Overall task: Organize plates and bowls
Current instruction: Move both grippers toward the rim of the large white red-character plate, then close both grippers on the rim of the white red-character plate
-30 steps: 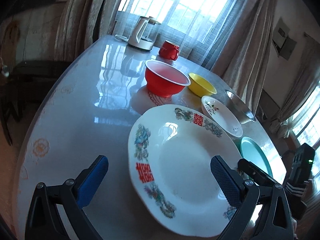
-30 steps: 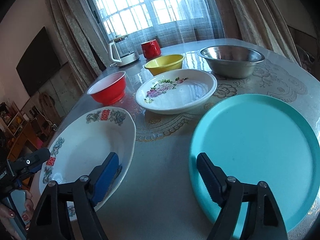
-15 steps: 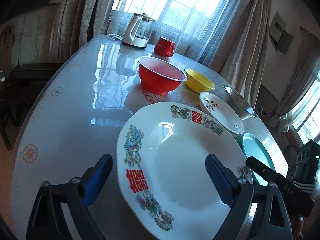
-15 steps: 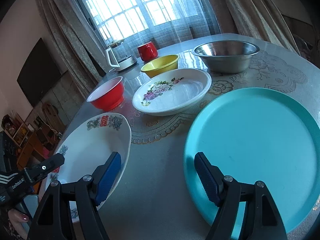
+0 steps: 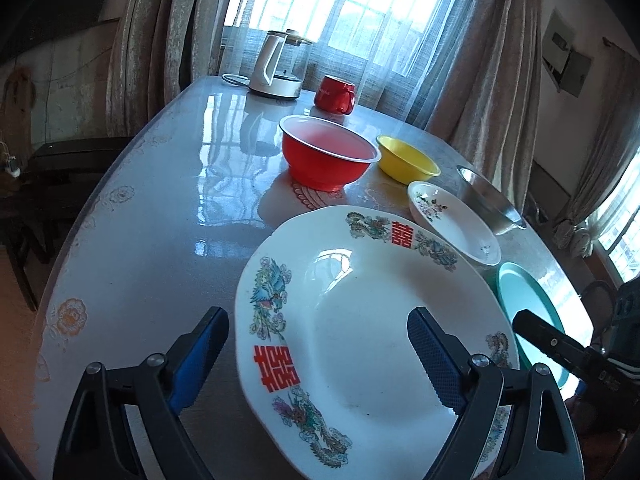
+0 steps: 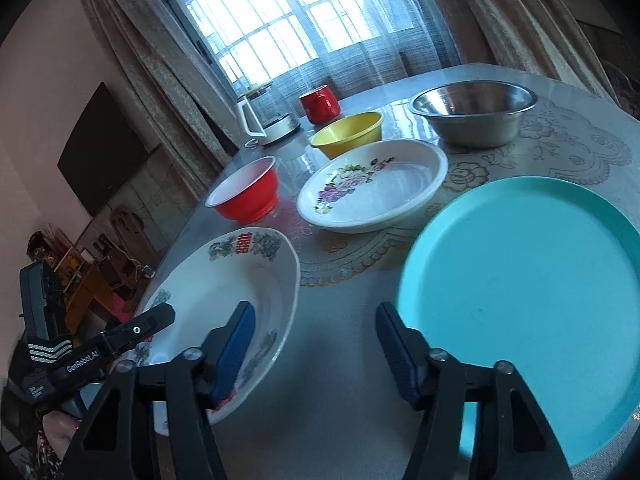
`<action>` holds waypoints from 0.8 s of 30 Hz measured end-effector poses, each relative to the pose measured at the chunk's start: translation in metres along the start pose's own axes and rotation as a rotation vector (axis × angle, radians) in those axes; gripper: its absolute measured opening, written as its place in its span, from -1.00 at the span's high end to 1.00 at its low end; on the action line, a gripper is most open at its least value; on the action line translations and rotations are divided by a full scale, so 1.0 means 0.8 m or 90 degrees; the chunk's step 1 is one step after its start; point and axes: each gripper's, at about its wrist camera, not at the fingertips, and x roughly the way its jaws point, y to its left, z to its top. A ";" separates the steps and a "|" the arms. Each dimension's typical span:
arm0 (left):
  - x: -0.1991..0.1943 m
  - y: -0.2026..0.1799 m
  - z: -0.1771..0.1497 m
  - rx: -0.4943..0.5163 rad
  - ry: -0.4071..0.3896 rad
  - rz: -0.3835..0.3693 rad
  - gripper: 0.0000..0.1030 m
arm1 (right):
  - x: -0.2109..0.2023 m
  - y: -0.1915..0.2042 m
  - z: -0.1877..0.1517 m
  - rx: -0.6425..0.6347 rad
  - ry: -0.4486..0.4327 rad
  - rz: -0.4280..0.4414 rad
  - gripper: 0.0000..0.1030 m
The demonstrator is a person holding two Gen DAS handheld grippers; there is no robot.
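A large white plate (image 5: 360,320) with red characters and dragon prints lies at the table's near edge. My left gripper (image 5: 318,356) is open above it: one pad hangs over the bare table just left of the rim, the other over the plate's well. To the right lies a teal plate (image 6: 532,288). My right gripper (image 6: 316,354) hovers over the strip of table between the two plates. Its jaws are closing with nothing gripped, the left pad over the white plate's (image 6: 224,280) rim. A red bowl (image 5: 328,156), yellow bowl (image 5: 406,158), flowered plate (image 6: 372,188) and steel bowl (image 6: 476,112) stand farther back.
At the far end by the curtained window stand a red mug (image 5: 334,90) and a white-handled glass kettle (image 5: 280,66). The table (image 5: 160,220) is round and glossy, with a lace-print cover. A person's hand (image 6: 60,428) holds the left gripper's body at the near left edge.
The right gripper's jaws have narrowed noticeably while it stayed over the gap between the plates. The left jaws closed slightly early on, and the left view has tilted a little.
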 end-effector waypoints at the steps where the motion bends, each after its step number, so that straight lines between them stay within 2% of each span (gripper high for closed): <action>1: 0.001 0.000 0.000 0.000 0.001 0.005 -0.75 | 0.002 0.003 0.001 -0.004 0.000 0.002 -0.19; 3: 0.002 -0.001 0.000 0.001 0.004 0.014 -0.68 | 0.007 0.008 0.002 -0.015 0.004 0.005 -0.18; 8: 0.011 -0.003 0.000 0.006 0.024 0.047 -0.46 | 0.029 0.014 0.004 -0.012 0.035 0.016 -0.03; 13: 0.013 -0.005 -0.001 0.015 0.030 0.067 -0.40 | 0.049 0.021 0.006 -0.018 0.056 0.029 0.17; 17: 0.015 -0.007 -0.001 0.020 0.033 0.074 -0.23 | 0.068 0.024 0.006 -0.003 0.079 0.055 0.30; 20: 0.017 -0.007 -0.001 0.021 0.038 0.083 -0.13 | 0.073 0.028 0.005 -0.003 0.084 0.058 0.32; 24: 0.019 -0.011 -0.001 0.029 0.041 0.091 -0.13 | 0.072 0.027 0.005 0.003 0.083 0.064 0.32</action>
